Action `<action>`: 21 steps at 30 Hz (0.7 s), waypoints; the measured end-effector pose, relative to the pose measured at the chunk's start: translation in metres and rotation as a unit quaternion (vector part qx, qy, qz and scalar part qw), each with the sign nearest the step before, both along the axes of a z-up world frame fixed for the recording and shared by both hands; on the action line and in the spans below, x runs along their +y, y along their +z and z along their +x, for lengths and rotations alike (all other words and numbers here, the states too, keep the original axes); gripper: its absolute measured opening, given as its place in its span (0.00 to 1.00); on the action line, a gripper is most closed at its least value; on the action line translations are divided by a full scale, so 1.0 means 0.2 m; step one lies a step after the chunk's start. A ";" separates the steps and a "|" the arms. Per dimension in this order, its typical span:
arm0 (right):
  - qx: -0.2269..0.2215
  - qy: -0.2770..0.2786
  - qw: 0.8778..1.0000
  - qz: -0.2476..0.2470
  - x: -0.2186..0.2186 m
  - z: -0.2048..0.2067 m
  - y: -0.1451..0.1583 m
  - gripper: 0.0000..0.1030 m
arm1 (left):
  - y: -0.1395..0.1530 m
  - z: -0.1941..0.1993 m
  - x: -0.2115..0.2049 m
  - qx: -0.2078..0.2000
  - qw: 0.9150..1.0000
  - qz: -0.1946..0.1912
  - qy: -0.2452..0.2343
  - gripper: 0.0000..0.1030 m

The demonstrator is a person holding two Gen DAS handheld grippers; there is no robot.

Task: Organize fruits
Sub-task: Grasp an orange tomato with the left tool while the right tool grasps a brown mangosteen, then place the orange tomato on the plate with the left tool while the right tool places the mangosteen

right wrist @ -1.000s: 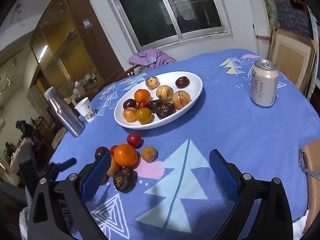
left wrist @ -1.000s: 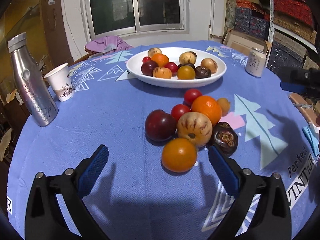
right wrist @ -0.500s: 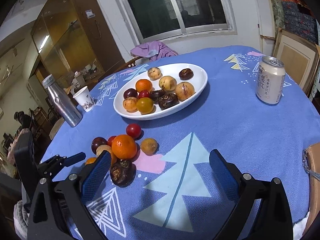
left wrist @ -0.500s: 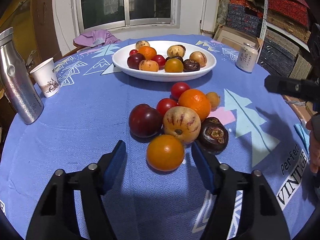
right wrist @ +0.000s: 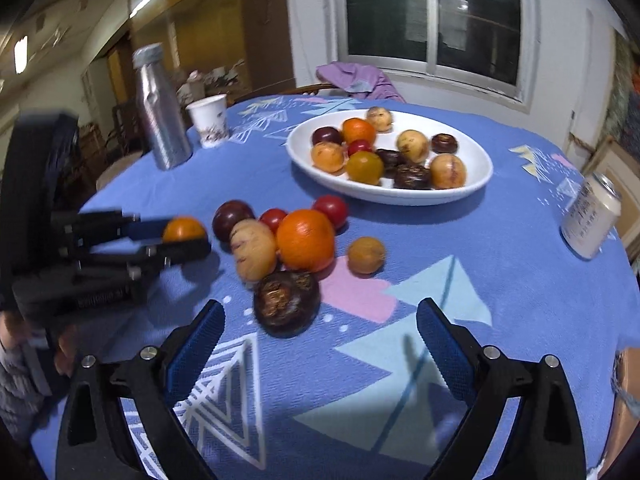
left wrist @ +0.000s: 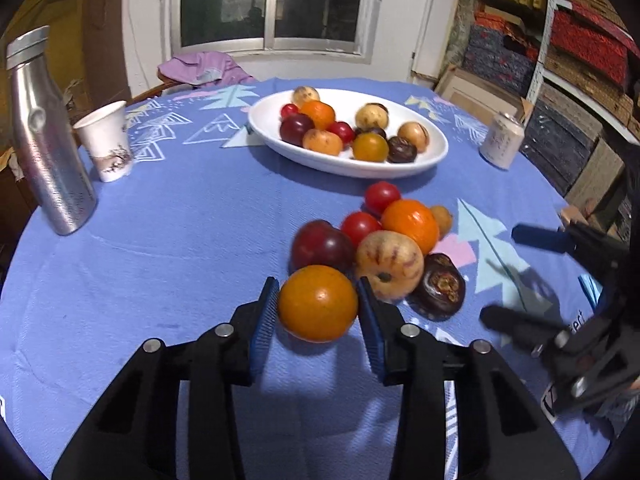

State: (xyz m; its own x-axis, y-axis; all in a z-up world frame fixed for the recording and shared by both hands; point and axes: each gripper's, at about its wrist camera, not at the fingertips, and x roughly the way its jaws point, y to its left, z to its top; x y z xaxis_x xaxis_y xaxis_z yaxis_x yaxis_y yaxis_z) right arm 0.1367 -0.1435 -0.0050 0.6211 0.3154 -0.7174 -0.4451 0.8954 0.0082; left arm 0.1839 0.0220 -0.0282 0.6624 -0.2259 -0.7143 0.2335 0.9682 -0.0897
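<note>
- my left gripper [left wrist: 318,306] had its pads closed against both sides of the orange-yellow fruit [left wrist: 318,303], nearest in the loose pile on the blue tablecloth [left wrist: 160,240].
- my right gripper [right wrist: 318,340] hung wide apart, holding nothing, just short of the dark wrinkled fruit [right wrist: 287,303].
- roughly half done, i judged: about ten fruits lay in the white plate [left wrist: 436,152], eight outside it.
- cloth between pile and plate lay open; can [right wrist: 591,220] and bottle [left wrist: 48,136] stood well aside.

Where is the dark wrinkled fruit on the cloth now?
In the right wrist view the dark wrinkled fruit lies ahead of the open right gripper, nearest it in the loose pile.
</note>
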 end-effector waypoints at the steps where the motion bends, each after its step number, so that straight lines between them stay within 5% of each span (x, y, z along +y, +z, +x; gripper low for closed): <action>1: -0.002 0.003 1.000 -0.008 0.02 0.00 -0.01 0.89 | 0.00 0.00 0.01 0.000 1.000 -0.003 0.003 0.38; 21: 0.022 0.012 0.998 -0.055 0.20 0.07 -0.09 0.55 | -0.03 0.01 0.00 0.010 1.000 0.006 0.001 0.38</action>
State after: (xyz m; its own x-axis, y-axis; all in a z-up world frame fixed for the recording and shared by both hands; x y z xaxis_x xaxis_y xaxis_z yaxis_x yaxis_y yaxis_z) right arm 0.1511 -0.1042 -0.0236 0.5817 0.2480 -0.7747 -0.4677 0.8812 -0.0691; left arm 0.1865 0.0211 -0.0349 0.6486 -0.2165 -0.7296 0.2299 0.9696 -0.0833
